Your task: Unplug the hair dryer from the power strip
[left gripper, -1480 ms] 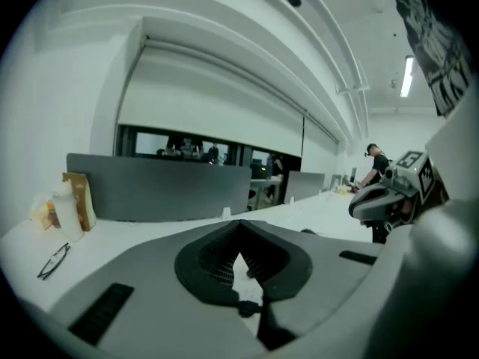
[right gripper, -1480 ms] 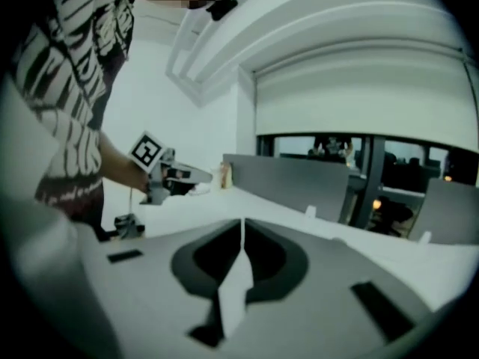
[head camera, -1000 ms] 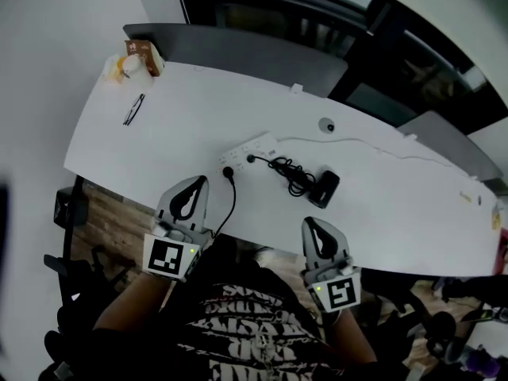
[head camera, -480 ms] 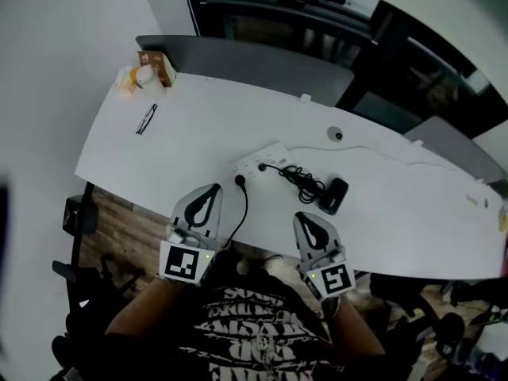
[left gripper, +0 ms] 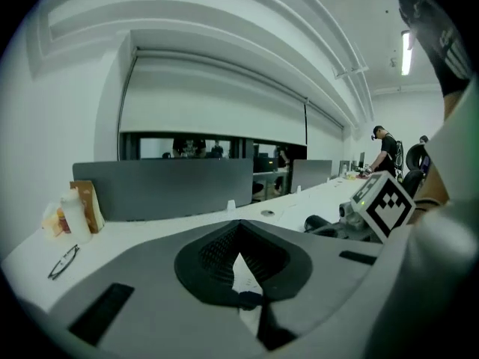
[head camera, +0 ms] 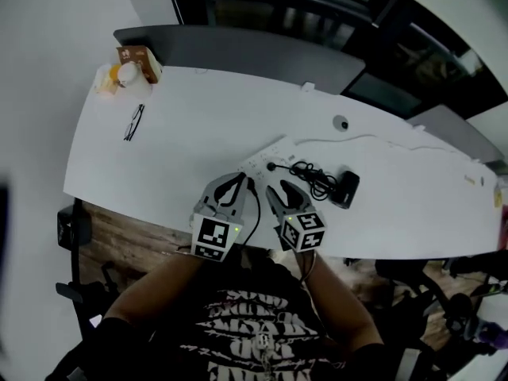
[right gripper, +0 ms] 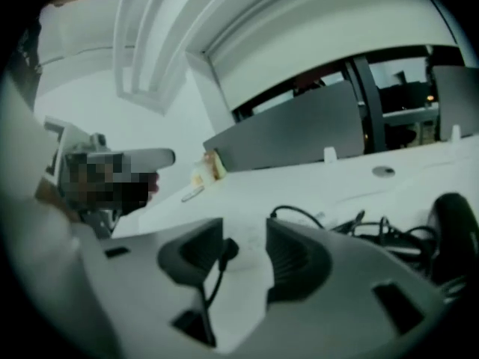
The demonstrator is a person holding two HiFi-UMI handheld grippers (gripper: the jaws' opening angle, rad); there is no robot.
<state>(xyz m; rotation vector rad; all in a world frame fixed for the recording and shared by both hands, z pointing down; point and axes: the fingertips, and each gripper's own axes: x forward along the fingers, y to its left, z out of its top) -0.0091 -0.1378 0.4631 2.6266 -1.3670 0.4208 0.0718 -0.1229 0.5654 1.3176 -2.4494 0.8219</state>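
Since hair dryer (head camera: 347,187) is still plugged into power strip (head camera: 264,154) mid-desk, head view: we see left gripper (head camera: 238,179) + right gripper (head camera: 279,189) nosed at strip. Left gripper view: jaws together, empty, prob. to brace strip. Right gripper view: jaws just opened wide, black plug (right gripper: 221,249) in gap, unpinched.

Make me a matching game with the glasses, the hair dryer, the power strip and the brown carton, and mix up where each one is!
Things:
1. glasses
2. hair dryer
3. power strip
4. brown carton

Places:
A. at the far left corner of the table
B. white, near the table's middle
C. black, just right of the tangled cord
D. lying flat on the table's left part, nearer the person than the carton

Pairs: 1-D, 2-C, 3-B, 4-A
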